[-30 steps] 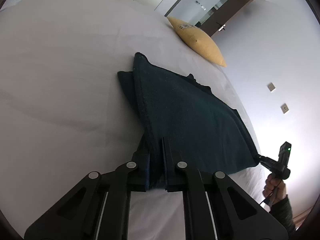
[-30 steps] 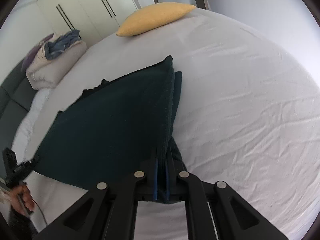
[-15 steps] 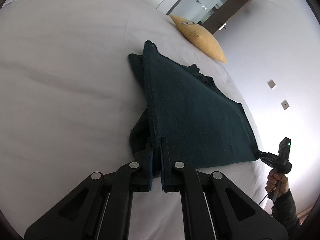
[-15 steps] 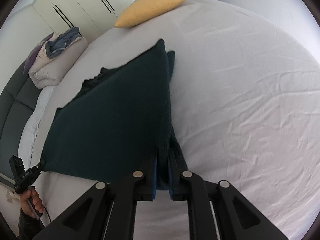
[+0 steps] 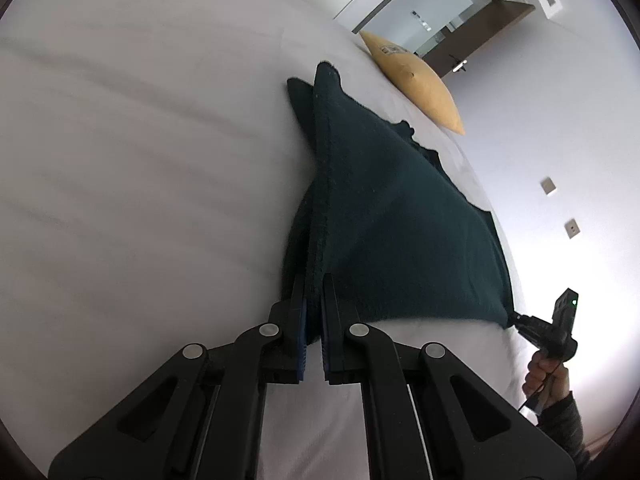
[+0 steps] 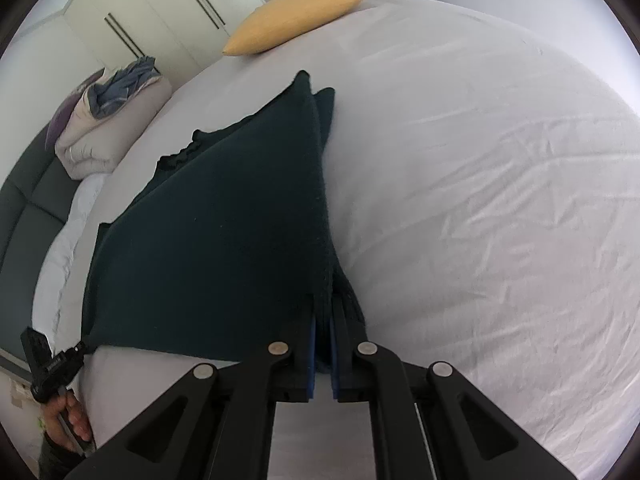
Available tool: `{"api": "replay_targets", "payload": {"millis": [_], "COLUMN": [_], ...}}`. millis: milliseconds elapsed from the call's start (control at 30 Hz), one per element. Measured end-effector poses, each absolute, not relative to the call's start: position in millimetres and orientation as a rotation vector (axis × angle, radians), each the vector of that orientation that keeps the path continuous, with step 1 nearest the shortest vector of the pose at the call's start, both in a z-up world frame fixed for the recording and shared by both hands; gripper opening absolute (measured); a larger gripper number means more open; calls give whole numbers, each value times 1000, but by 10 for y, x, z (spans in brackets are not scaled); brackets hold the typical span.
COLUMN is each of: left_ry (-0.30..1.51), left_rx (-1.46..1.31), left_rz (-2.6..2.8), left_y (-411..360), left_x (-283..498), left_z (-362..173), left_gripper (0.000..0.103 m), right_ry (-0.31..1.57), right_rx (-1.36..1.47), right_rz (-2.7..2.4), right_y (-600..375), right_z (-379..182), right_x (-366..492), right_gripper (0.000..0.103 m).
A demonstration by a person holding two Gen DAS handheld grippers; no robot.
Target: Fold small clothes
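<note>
A dark teal knitted garment (image 5: 400,220) is stretched taut above the white bed; it also shows in the right wrist view (image 6: 224,232). My left gripper (image 5: 314,284) is shut on one near corner of it. My right gripper (image 6: 324,312) is shut on the other near corner. Each gripper shows small in the other's view, the right gripper (image 5: 520,320) and the left gripper (image 6: 80,348), pinching the cloth's tip. The far edge of the garment rests on the bed, with a lower layer showing beneath it.
The white bed sheet (image 6: 480,180) spreads under the garment. A yellow pillow (image 5: 416,80) lies at the far edge. A bundle of folded bedding (image 6: 108,120) sits by the dark headboard (image 6: 24,208). A wall with switches (image 5: 560,208) stands beside the bed.
Both grippers have carried the near edge forward over the garment and lifted it, so the cloth stands steeper. Both stay shut on their corners.
</note>
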State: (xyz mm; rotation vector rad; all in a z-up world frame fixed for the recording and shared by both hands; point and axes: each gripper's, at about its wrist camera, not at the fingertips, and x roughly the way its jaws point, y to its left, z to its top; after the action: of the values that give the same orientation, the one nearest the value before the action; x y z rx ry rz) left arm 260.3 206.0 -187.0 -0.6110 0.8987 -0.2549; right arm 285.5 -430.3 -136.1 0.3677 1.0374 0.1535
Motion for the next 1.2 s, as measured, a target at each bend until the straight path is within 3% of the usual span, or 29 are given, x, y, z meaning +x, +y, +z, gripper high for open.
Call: {"api": "replay_targets", "payload": {"millis": [300, 400, 900, 1067, 1100, 1133, 1200], "left_ry": [929, 942, 960, 936, 923, 906, 852], "left_rx": [-636, -630, -641, -673, -666, -663, -654], "left_rz": [-263, -256, -272, -193, -159, -128, -114], "left_y": [2077, 2072, 2101, 2265, 2310, 2359, 2400], "left_x": [2674, 2698, 2761, 2629, 2603, 2580, 2582], "left_z": [-1907, -1884, -1918, -1717, -1646, -1567, -1354], "left_gripper": [5, 6, 6, 7, 7, 7, 7], "right_ry": [1024, 1028, 1010, 1014, 1006, 981, 923], "right_rx": [390, 372, 559, 492, 462, 426, 416], "right_rz": [172, 159, 171, 111, 60, 7, -14], "right_y": [-4282, -4271, -4503, -4447, -4445, -4442, -4424], "right_z": [-1298, -1307, -1445, -1287, -1222, -1134, -955], "right_x": [2829, 2849, 2671, 2597, 2562, 2516, 2462], "right_gripper": [15, 7, 5, 13, 27, 33, 33]}}
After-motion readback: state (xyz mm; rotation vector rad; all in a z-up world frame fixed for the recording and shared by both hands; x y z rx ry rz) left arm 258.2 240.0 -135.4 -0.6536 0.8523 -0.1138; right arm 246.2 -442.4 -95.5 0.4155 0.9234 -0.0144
